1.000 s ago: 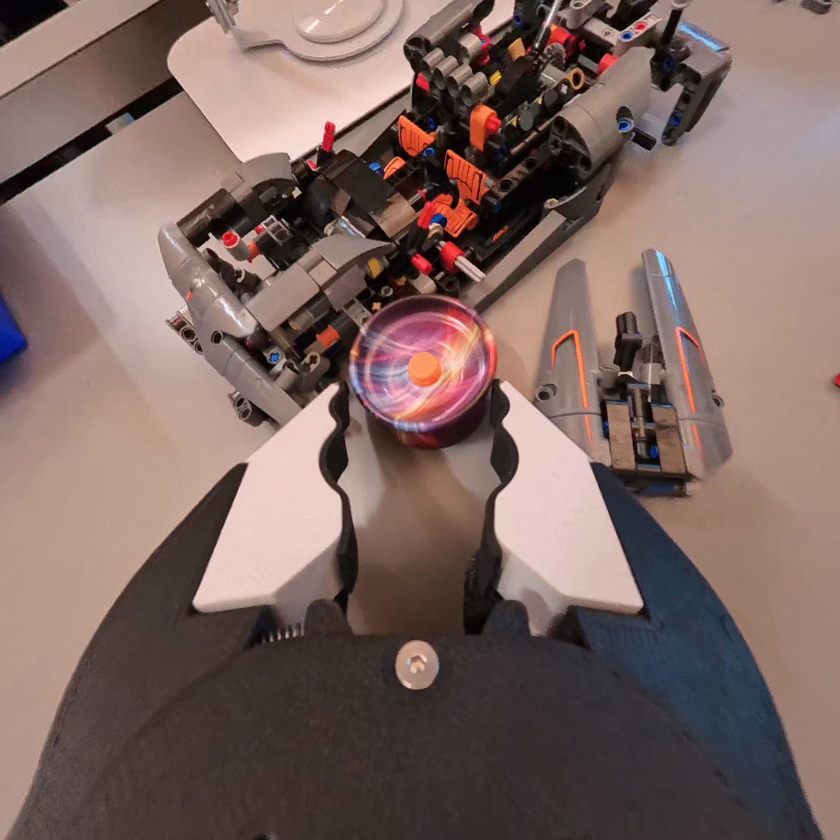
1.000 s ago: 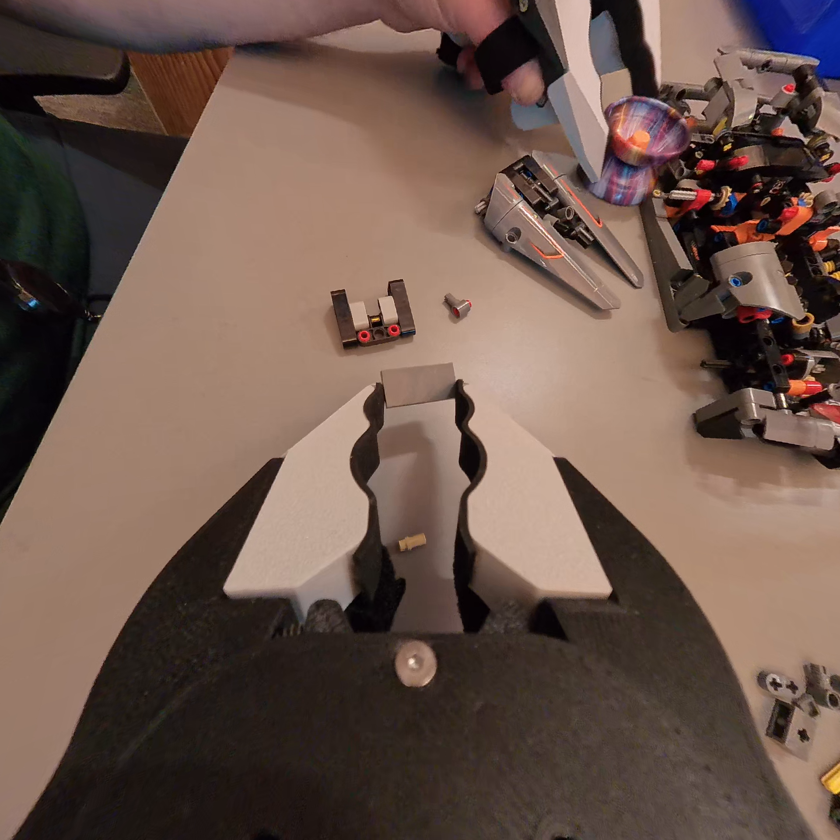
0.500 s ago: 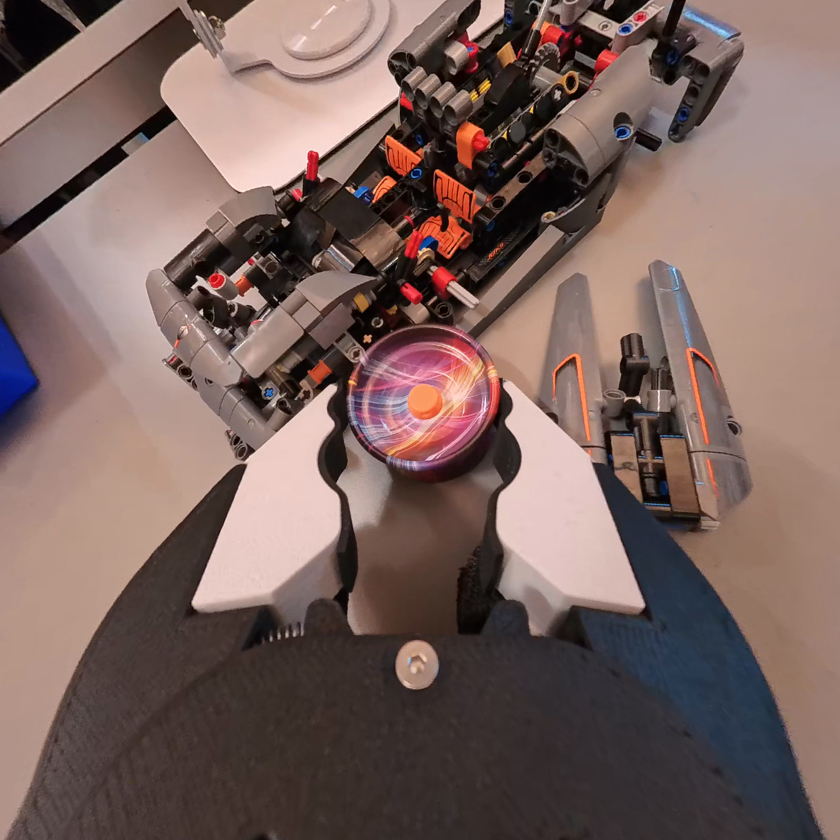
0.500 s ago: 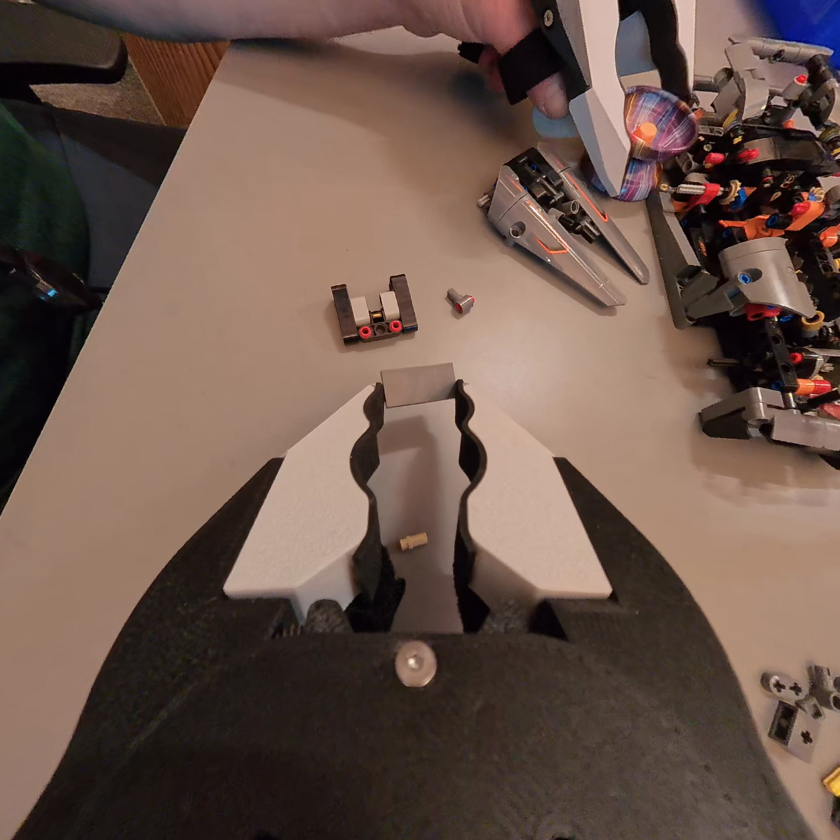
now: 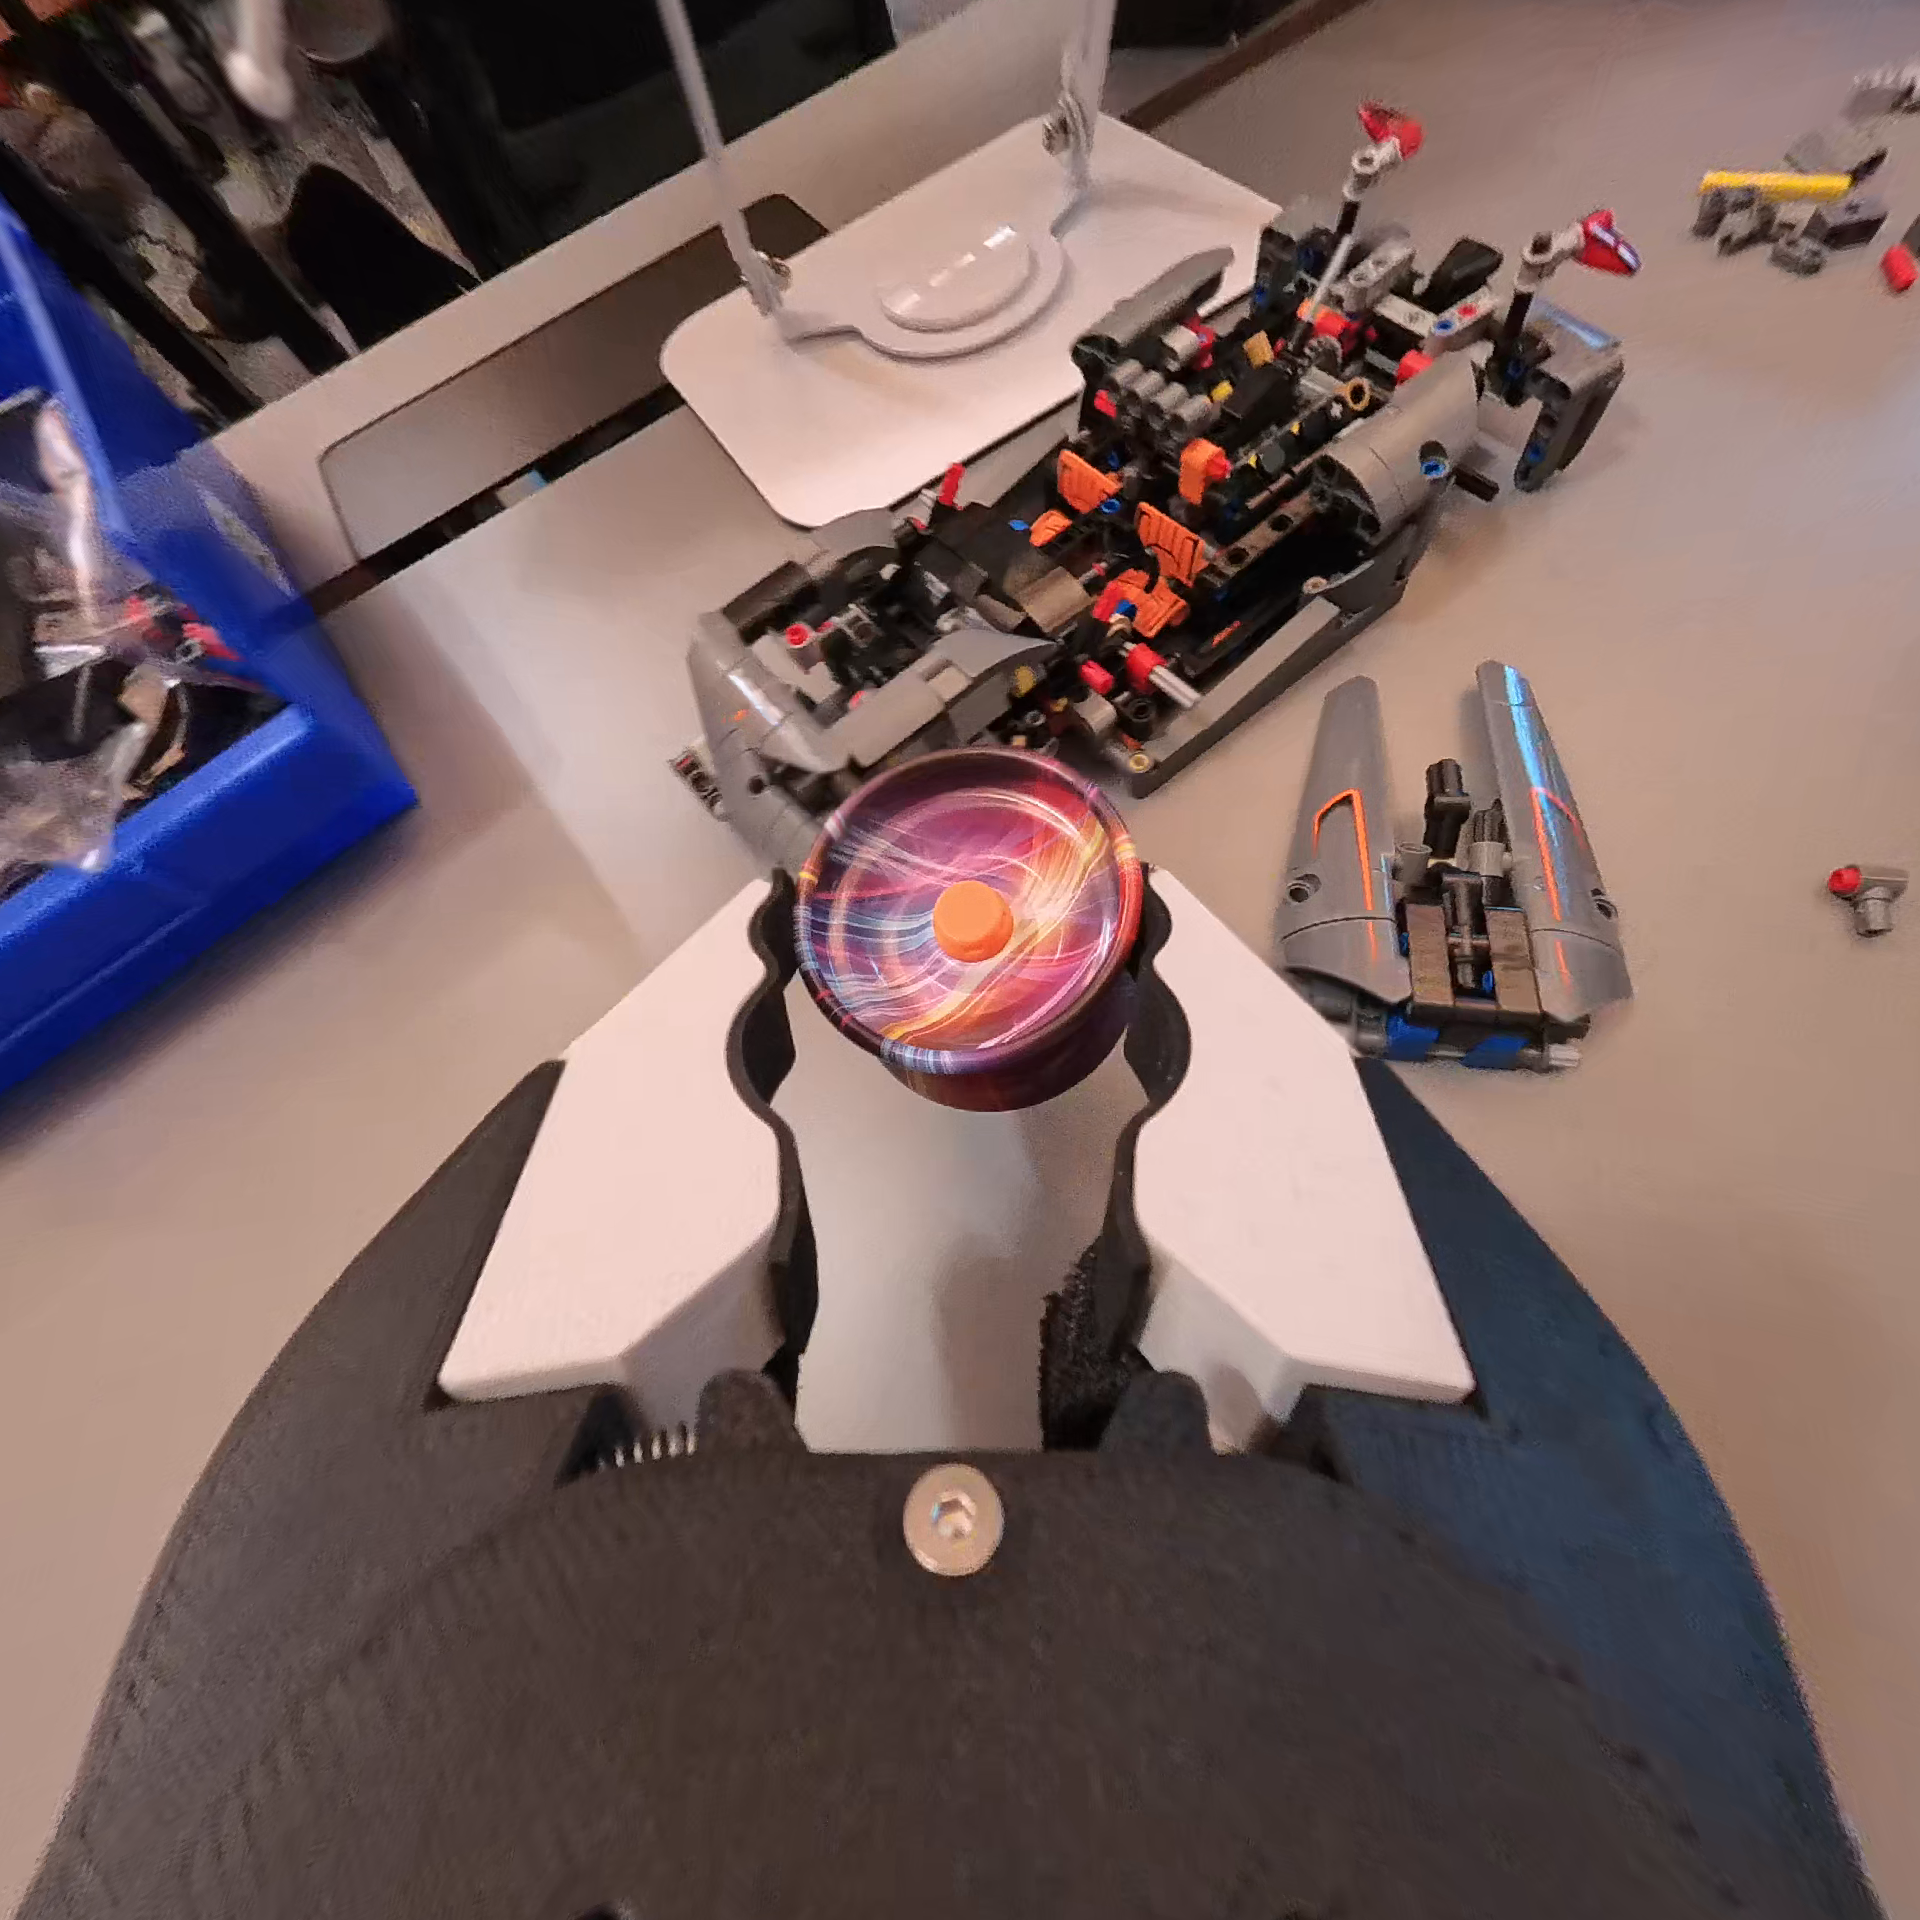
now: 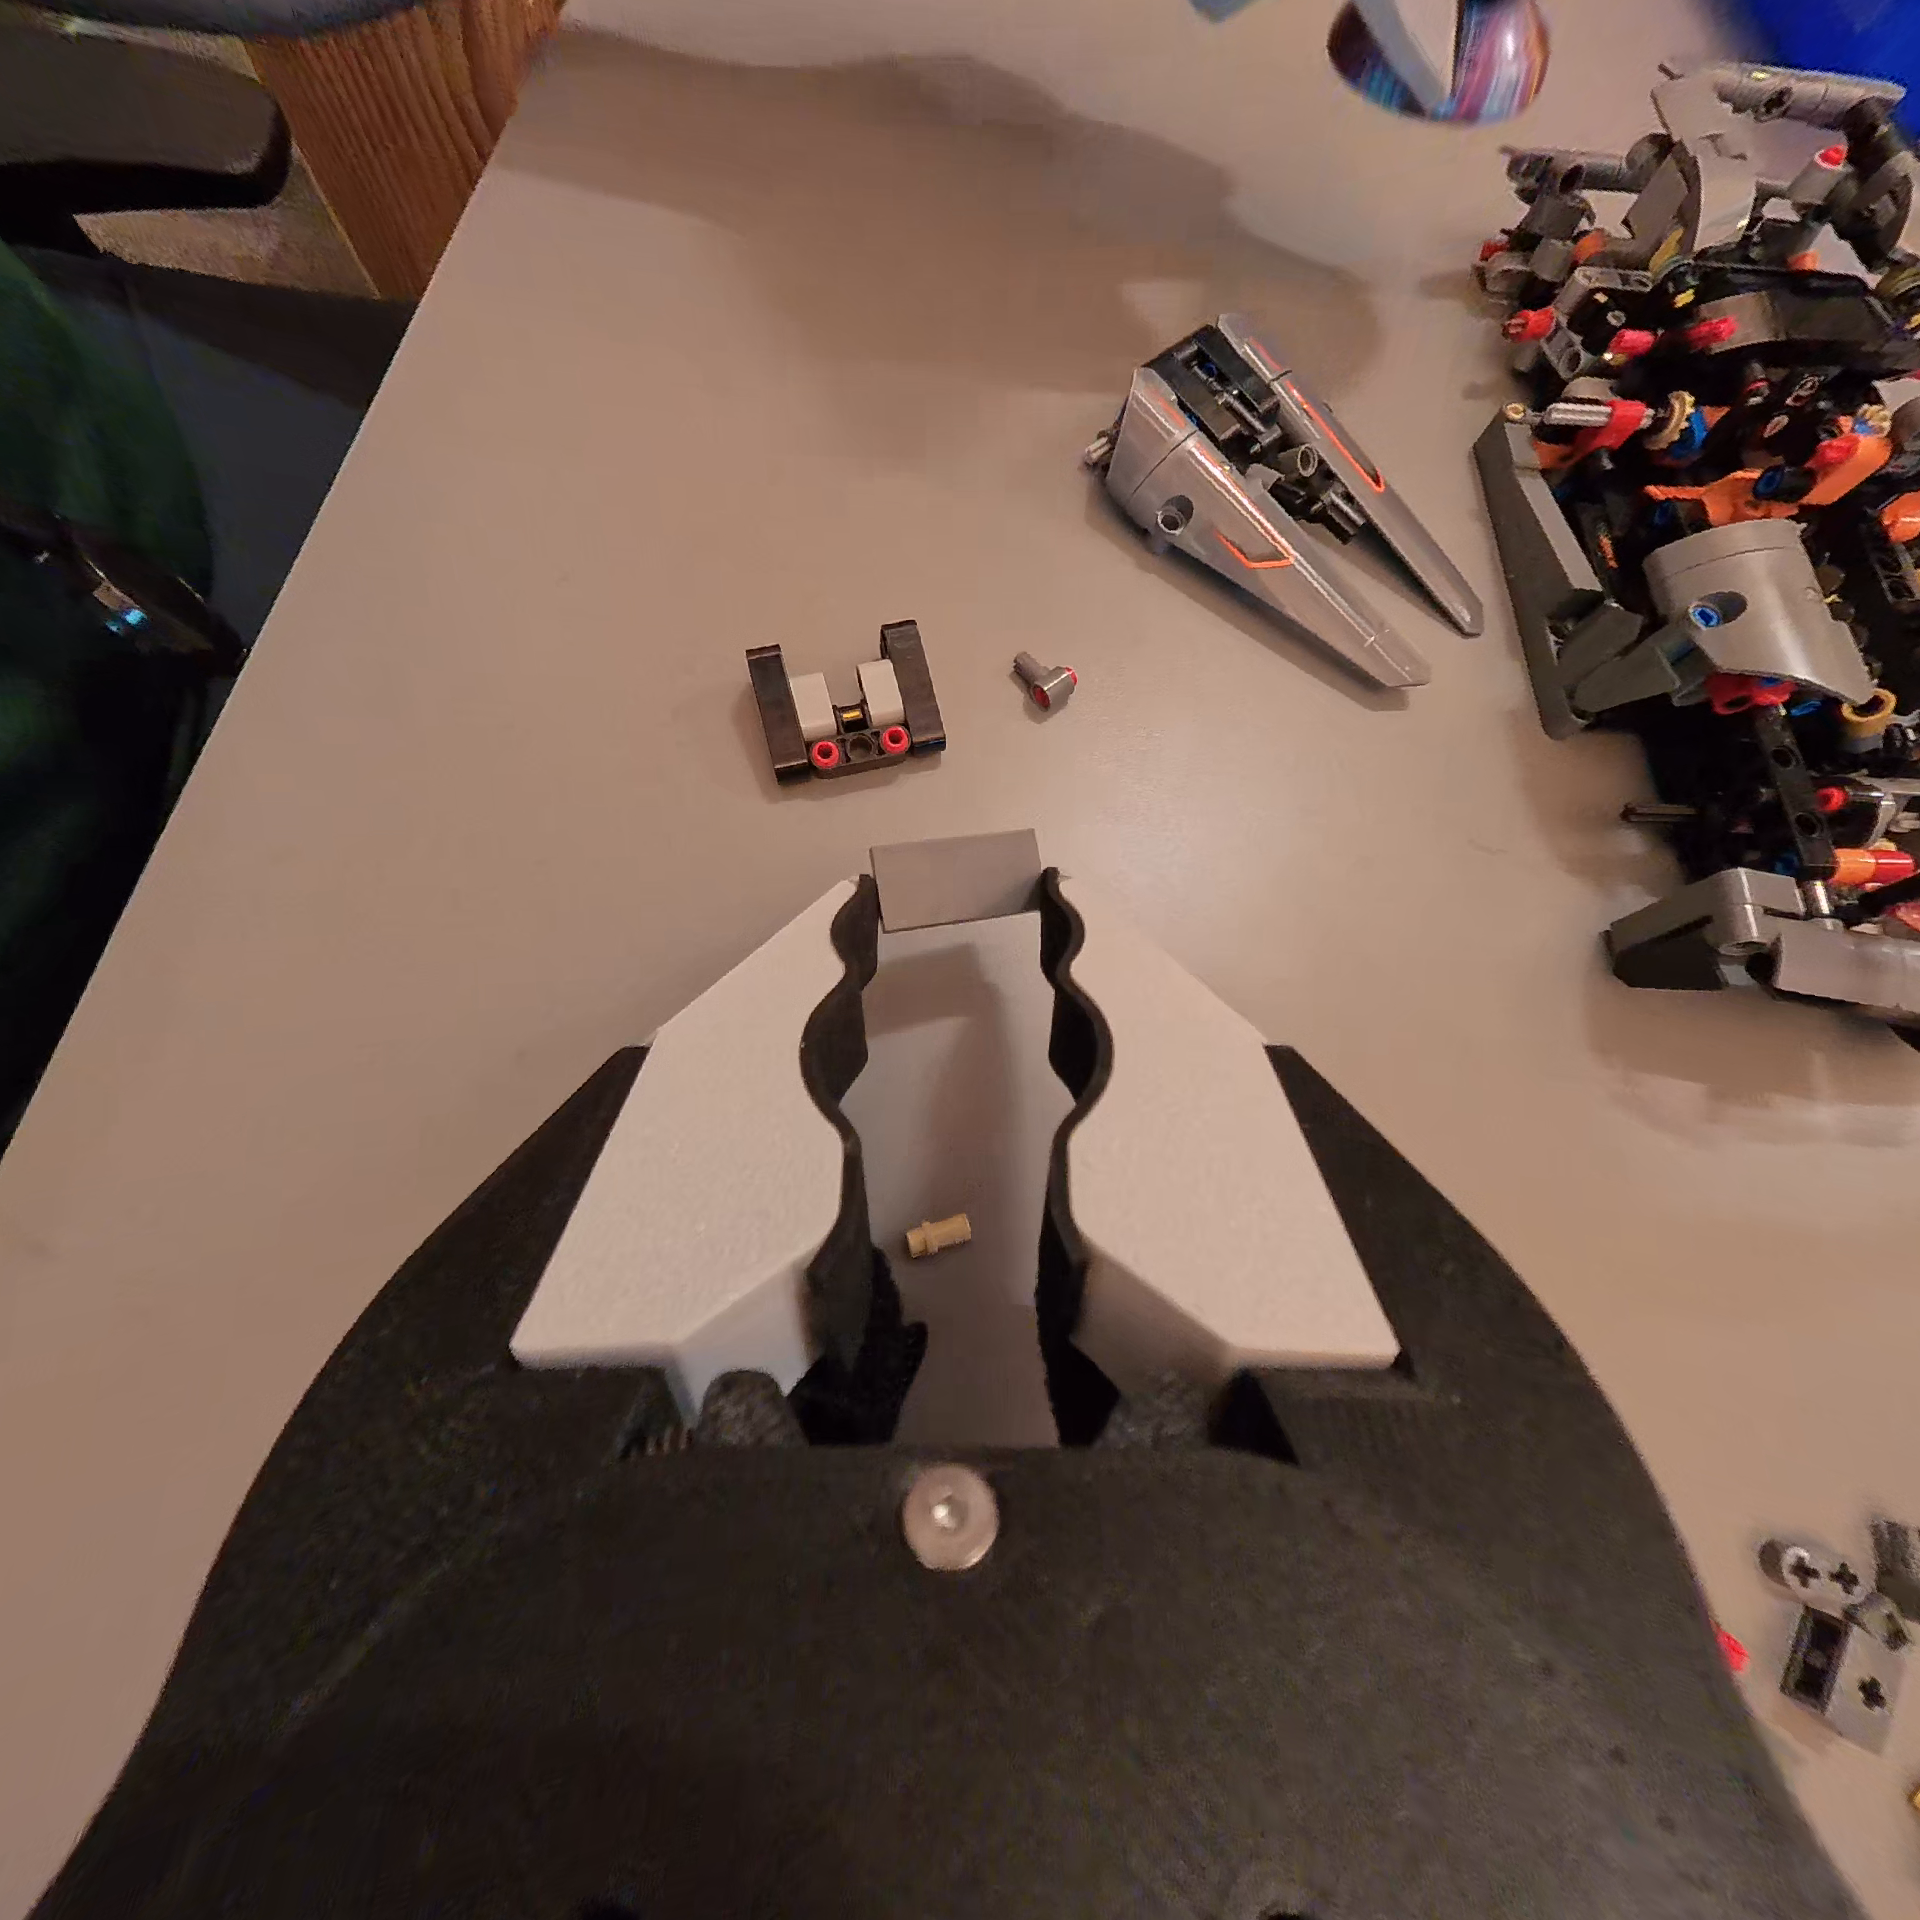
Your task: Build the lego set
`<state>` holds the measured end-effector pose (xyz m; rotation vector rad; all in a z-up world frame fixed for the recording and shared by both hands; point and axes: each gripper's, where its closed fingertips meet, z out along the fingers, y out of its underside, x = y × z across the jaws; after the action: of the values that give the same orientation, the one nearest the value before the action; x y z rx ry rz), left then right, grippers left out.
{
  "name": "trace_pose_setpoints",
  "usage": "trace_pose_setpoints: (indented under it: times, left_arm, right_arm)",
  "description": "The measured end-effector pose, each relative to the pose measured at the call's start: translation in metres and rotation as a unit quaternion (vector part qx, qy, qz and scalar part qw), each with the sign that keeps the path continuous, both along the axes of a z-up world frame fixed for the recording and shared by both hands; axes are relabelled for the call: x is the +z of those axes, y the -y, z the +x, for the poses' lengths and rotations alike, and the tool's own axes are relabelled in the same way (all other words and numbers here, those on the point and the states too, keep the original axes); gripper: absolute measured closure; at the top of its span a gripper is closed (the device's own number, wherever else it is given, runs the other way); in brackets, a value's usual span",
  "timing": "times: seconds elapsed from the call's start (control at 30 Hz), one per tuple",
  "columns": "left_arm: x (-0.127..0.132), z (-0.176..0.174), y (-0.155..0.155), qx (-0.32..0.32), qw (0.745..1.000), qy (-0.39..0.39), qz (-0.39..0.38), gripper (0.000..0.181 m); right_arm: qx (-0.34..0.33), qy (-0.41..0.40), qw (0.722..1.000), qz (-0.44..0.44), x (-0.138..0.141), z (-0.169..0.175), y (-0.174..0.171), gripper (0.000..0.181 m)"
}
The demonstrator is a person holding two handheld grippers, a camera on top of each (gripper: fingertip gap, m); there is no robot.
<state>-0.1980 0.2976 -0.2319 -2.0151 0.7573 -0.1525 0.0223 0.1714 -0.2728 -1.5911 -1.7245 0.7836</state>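
My left gripper (image 5: 968, 914) is shut on a swirled purple wheel piece with an orange hub (image 5: 968, 925) and holds it above the table, in front of the grey, black and orange car chassis (image 5: 1143, 561). A grey twin-fin panel assembly (image 5: 1455, 883) lies to the right of it. My right gripper (image 6: 956, 883) is shut on a flat grey tile (image 6: 954, 878) just above the table. Ahead of it lie a small black and grey sub-assembly (image 6: 844, 712) and a small grey pin connector (image 6: 1044, 681). The chassis (image 6: 1745, 582) and fin assembly (image 6: 1278, 499) show at right.
A blue bin (image 5: 135, 727) with bagged parts stands at the left. A white stand base (image 5: 935, 353) sits behind the chassis. Loose pieces lie at the far right (image 5: 1787, 197) and near my right gripper (image 6: 1839, 1642). A tan pin (image 6: 938, 1236) lies under the right gripper. The table edge runs along the left. About 7 cm separates my right fingertips from the small grey pin connector (image 6: 1044, 681). Seen from the left wrist view (image 5: 1850, 901) as well.
My left gripper has risen and pulled back from the chassis with the wheel piece, bringing the blue bin into view. The right gripper has held still with the tile.
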Motion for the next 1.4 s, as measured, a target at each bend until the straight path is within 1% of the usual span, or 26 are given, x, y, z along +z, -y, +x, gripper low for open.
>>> trace_pose_setpoints:
  times: [0.13, 0.27, 0.37, 0.47, 0.6, 0.73, 0.83, 0.9, 1.03, 1.07, 1.13, 1.27, 1.33, 1.4]
  left_arm:
    - [0.02, -0.037, 0.001, 0.033, 0.999, -0.011, 0.023, 0.119]
    - [0.041, -0.09, 0.0, 0.079, 0.996, -0.014, 0.039, 0.119]
    - [0.06, -0.142, 0.005, 0.128, 0.99, -0.042, 0.05, 0.119]
    - [0.081, -0.202, 0.015, 0.184, 0.978, -0.073, 0.061, 0.119]
    - [0.112, -0.288, 0.03, 0.266, 0.958, -0.084, 0.064, 0.119]
    - [0.138, -0.364, 0.042, 0.335, 0.937, -0.088, 0.053, 0.119]
    - [0.144, -0.406, 0.049, 0.371, 0.925, -0.081, 0.03, 0.119]
    - [0.142, -0.429, 0.053, 0.394, 0.916, -0.08, 0.011, 0.119]
    - [0.131, -0.458, 0.052, 0.42, 0.907, -0.036, -0.021, 0.119]
    - [0.132, -0.464, 0.051, 0.427, 0.903, -0.04, -0.02, 0.119]
    - [0.127, -0.481, 0.054, 0.448, 0.89, -0.074, -0.039, 0.119]
    - [0.101, -0.491, 0.055, 0.454, 0.883, -0.06, -0.101, 0.119]
    - [0.101, -0.492, 0.054, 0.454, 0.883, -0.051, -0.103, 0.118]
    - [0.102, -0.495, 0.055, 0.46, 0.88, -0.057, -0.104, 0.111]
  right_arm:
    - [-0.001, -0.002, 1.0, -0.006, -0.002, 0.0, -0.001, 0.152]
    - [-0.004, -0.002, 1.0, -0.01, -0.004, 0.001, -0.003, 0.152]
    - [-0.005, -0.003, 1.0, -0.016, -0.006, 0.001, -0.004, 0.152]
    - [-0.006, -0.001, 1.0, -0.02, -0.009, 0.001, -0.005, 0.152]
    - [-0.005, -0.001, 1.0, -0.024, -0.01, 0.001, -0.005, 0.152]
    - [-0.006, -0.001, 1.0, -0.025, -0.01, 0.002, -0.005, 0.152]
    - [-0.006, 0.001, 1.0, -0.025, -0.01, 0.002, -0.005, 0.152]
    - [-0.006, 0.003, 1.0, -0.025, -0.011, 0.002, -0.005, 0.152]
    - [-0.006, 0.004, 1.0, -0.025, -0.012, 0.002, -0.005, 0.152]
    - [-0.006, 0.004, 1.0, -0.025, -0.012, 0.002, -0.005, 0.152]
    - [-0.006, 0.004, 1.0, -0.025, -0.012, 0.002, -0.005, 0.152]
    - [-0.005, 0.007, 1.0, -0.024, -0.013, 0.002, -0.004, 0.152]
    - [-0.005, 0.008, 1.0, -0.023, -0.013, 0.002, -0.004, 0.152]
    - [-0.005, 0.008, 1.0, -0.024, -0.013, 0.003, -0.004, 0.152]
